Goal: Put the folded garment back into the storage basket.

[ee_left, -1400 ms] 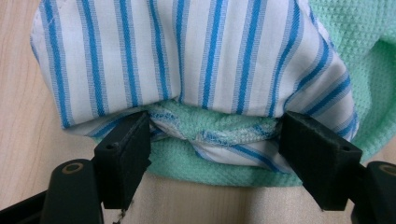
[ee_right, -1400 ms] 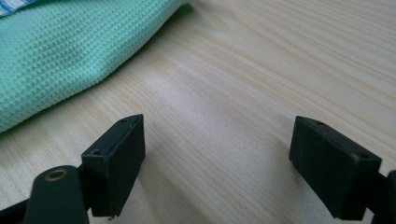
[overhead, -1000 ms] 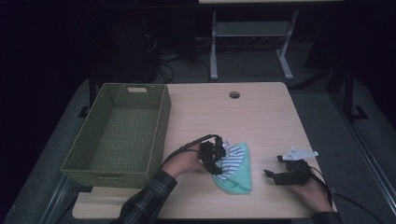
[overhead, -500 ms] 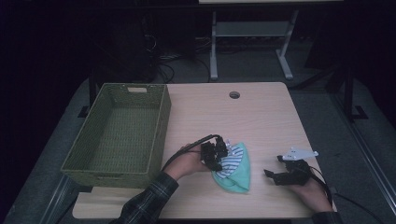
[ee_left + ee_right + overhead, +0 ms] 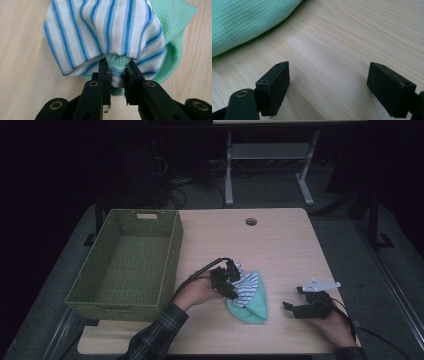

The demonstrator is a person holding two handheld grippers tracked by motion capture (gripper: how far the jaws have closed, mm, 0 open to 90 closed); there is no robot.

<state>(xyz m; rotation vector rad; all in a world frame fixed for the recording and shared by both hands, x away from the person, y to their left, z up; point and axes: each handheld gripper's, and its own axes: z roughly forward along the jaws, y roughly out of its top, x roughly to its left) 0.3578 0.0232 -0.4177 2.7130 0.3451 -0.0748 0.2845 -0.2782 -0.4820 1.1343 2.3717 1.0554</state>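
A white cloth with blue stripes point(image 5: 105, 32) lies bunched on a mint-green cloth point(image 5: 172, 22) on the wooden table point(image 5: 280, 245). My left gripper point(image 5: 117, 75) has just closed its jaws and now pinches a fold of both cloths; in the high view it point(image 5: 229, 279) sits at the left edge of the striped cloth point(image 5: 247, 286) and green cloth point(image 5: 252, 310). My right gripper point(image 5: 328, 85) rests low over bare table with its jaws wide apart and nothing between them; a corner of the green cloth point(image 5: 244, 22) lies ahead to its left. In the high view it point(image 5: 292, 306) is right of the cloths.
A green woven basket point(image 5: 127, 265) stands on the left side of the table, its inside bare. A round cable hole point(image 5: 251, 222) is near the far edge. A metal stand's legs point(image 5: 270, 170) rise behind the table.
The left gripper's jaws closed on the bunched cloths and the striped cloth gathered slightly toward them. The right hand kept still.
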